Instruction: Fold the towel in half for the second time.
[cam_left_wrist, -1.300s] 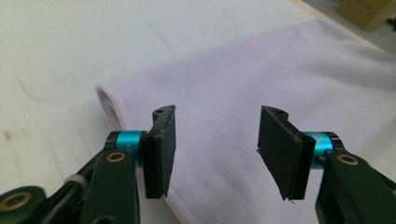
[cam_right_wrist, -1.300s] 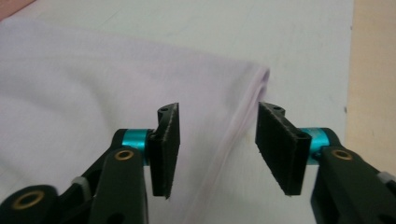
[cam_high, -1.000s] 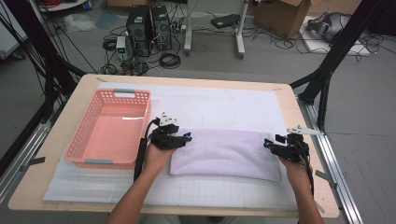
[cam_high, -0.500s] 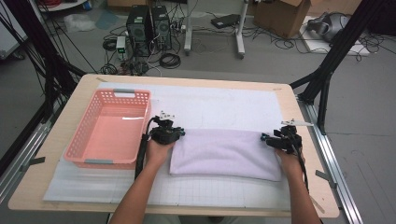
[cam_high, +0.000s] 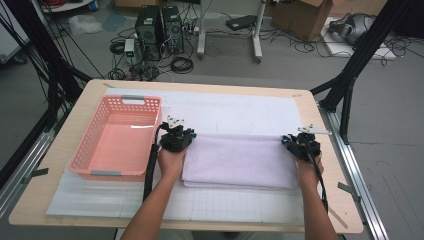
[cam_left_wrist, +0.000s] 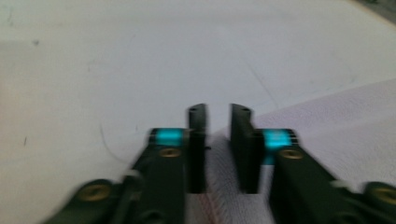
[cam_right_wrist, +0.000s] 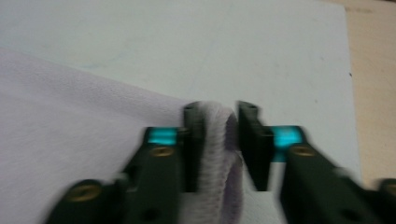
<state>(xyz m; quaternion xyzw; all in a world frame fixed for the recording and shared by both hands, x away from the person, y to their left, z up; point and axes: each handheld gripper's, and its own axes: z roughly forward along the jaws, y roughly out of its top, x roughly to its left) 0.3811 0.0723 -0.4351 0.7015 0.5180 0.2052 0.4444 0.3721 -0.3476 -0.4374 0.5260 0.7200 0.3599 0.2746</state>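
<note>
A lavender towel (cam_high: 240, 160) lies folded on the white mat (cam_high: 240, 112), long side running left to right. My left gripper (cam_high: 181, 135) is at its far left corner. In the left gripper view its jaws (cam_left_wrist: 218, 112) stand nearly together, with thin cloth (cam_left_wrist: 327, 116) running between them low down. My right gripper (cam_high: 296, 141) is at the far right corner. The right gripper view shows a rolled fold of the towel (cam_right_wrist: 70, 121) pinched between its jaws (cam_right_wrist: 219, 109), with a small gap on the right side.
A pink plastic basket (cam_high: 105, 173), nothing inside, stands on the mat just left of my left hand. The wooden table edge (cam_high: 330, 150) runs close to the right gripper. Black frame posts, cables and computers sit on the floor beyond the table.
Both grippers have moved a little away from the person, along with the towel's upper layer, up to its far edge. The basket has not moved.
</note>
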